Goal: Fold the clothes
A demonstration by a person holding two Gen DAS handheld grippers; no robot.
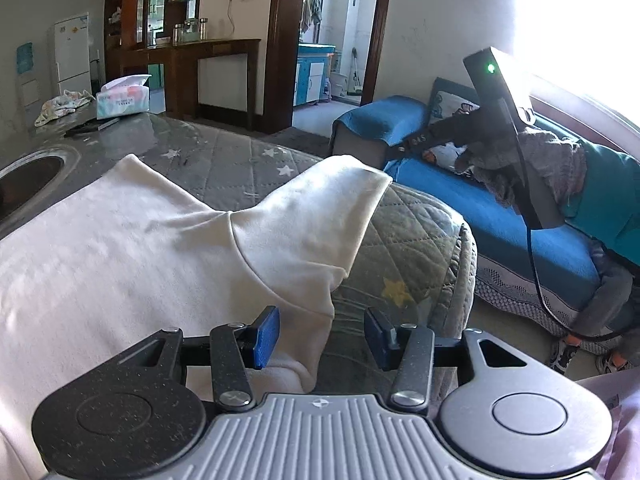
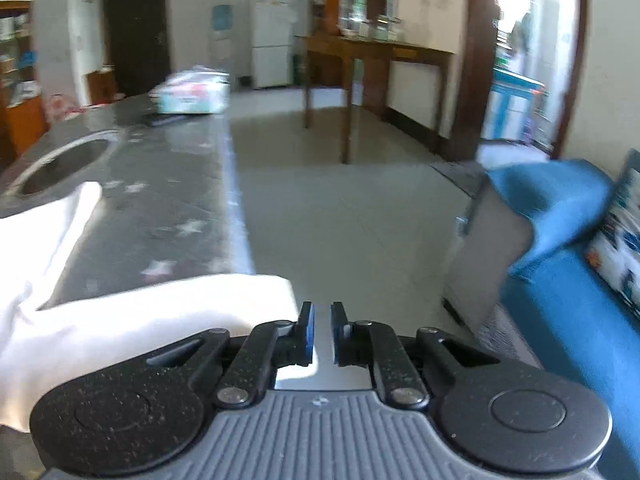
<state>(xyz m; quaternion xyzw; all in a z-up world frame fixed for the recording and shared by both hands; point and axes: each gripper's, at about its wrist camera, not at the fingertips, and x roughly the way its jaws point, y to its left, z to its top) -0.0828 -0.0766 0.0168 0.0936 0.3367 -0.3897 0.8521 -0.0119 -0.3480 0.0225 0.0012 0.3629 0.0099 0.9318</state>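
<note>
quilted star-print table cover (image 1: pixel 400 232) under a cream garment (image 1: pixel 120 240), sleeve (image 1: pixel 320 208) folded, ahead-left of the left gripper (image 1: pixel 320 338). left gripper wide open, empty; right gripper (image 2: pixel 322 332) nearly closed, holding nothing, cloth at its left.

Your left tongs (image 1: pixel 322 336) sit at the near edge of the surface (image 1: pixel 224 160), their fingers parted around the hem of the garment (image 1: pixel 120 240), which lies spread to the left. One sleeve (image 1: pixel 320 200) reaches right toward the surface's edge. Behind the garment, far left, a sink (image 1: pixel 28 176) is set into the surface; beyond it stands a tissue box (image 1: pixel 124 100). To the right, off the surface, lies a sofa (image 1: pixel 480 208). Your right tongs (image 2: pixel 322 334) sit past the surface's right edge, the sleeve just to their left, floor (image 2: pixel 340 208) ahead.
</note>
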